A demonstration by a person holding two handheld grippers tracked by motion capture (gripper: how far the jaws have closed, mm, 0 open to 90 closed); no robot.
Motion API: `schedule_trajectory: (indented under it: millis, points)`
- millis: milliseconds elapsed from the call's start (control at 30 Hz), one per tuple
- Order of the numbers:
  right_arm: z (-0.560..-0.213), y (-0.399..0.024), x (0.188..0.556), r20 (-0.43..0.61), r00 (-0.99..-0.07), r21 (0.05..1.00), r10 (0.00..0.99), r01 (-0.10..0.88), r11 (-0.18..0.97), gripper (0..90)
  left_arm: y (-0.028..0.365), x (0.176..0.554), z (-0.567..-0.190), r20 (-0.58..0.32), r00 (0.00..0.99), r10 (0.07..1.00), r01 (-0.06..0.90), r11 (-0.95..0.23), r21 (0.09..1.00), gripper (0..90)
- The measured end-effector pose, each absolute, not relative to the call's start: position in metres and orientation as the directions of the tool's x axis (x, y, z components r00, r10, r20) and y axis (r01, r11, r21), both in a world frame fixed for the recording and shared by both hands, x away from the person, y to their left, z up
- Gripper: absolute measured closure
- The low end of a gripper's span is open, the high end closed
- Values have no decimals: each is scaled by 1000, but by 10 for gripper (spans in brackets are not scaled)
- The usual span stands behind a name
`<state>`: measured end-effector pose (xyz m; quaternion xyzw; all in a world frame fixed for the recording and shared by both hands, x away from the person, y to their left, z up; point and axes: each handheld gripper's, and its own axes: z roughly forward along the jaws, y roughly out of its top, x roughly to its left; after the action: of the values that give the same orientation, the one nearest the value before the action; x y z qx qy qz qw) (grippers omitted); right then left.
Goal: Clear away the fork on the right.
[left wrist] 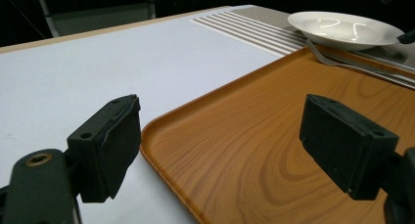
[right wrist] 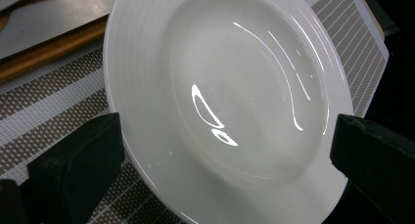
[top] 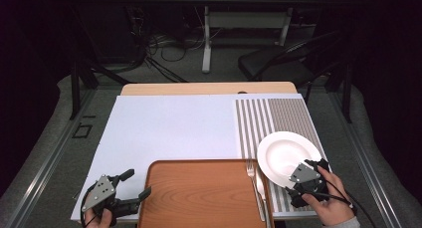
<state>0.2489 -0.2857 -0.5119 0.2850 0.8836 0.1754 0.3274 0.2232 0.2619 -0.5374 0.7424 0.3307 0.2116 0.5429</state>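
Dark room, grey floor [top: 174,68] (cables tangled on it), black chair [top: 278,61], white desk legs [top: 206,39]

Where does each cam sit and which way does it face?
High view: above the person's side, looking forward and down on the table; both hands show, left hand-held gripper and right hand-held gripper.
Left gripper view: rides the left hand-held gripper, looking across the wooden tray; its open jaws show.
Right gripper view: rides the right hand-held gripper, looking down on the white plate; open jaws show.
Shared: plate and striped mat in all three.
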Motion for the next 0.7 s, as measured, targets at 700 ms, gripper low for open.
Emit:
schedule_trajectory:
  millis: [700]
  points:
    - [-535, -293, 256, -514, -612, 442, 601, 412, 797, 0, 262, 223, -537, -44, 692, 720, 261, -193, 946, 160]
